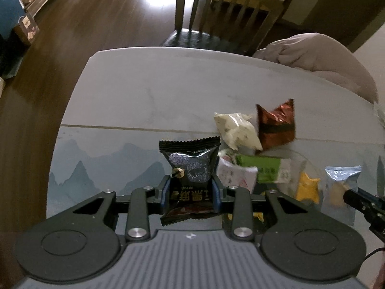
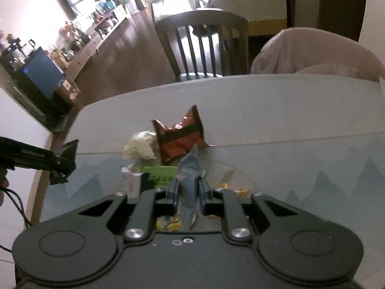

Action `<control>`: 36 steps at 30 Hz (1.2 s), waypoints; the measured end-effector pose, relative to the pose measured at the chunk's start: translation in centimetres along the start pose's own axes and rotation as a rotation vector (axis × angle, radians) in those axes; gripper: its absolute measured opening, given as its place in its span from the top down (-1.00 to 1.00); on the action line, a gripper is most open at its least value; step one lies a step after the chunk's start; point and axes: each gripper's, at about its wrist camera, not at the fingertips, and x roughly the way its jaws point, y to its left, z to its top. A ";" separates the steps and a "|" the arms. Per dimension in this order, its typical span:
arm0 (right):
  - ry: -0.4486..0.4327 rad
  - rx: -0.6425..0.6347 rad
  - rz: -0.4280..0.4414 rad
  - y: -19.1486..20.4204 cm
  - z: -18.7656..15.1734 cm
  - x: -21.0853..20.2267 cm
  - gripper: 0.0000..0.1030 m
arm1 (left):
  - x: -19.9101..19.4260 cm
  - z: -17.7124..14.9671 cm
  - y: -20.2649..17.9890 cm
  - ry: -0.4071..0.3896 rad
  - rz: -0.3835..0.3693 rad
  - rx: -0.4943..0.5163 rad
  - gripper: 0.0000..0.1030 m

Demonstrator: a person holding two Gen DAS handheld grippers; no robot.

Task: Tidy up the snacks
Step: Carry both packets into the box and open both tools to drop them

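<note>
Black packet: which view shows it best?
Left wrist: the black packet sits face-on, print visible, clamped in the left gripper. Right wrist shows only a dark blurred corner at that gripper's tip.

Both wrist views look steeply down, close above table [image 1: 144,91]; share snack pile [image 2: 178,142], chair [image 1: 216,12].

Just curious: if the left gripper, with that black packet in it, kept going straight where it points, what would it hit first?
Probably the bare table. The left gripper, shut on the black packet, has no snack straight ahead; the pile lies off to its right. Depth is uncertain.
</note>
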 end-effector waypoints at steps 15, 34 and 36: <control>-0.040 -0.052 0.115 4.4 -5.6 -8.1 0.70 | -9.0 -9.1 0.0 -0.042 -0.051 0.079 0.36; 0.073 -0.019 0.179 7.6 -16.1 -8.9 0.70 | -8.7 -22.2 1.0 0.059 -0.070 0.094 0.36; 0.095 -0.016 0.176 7.9 -17.2 -8.2 0.70 | -7.9 -23.3 1.1 0.077 -0.068 0.099 0.36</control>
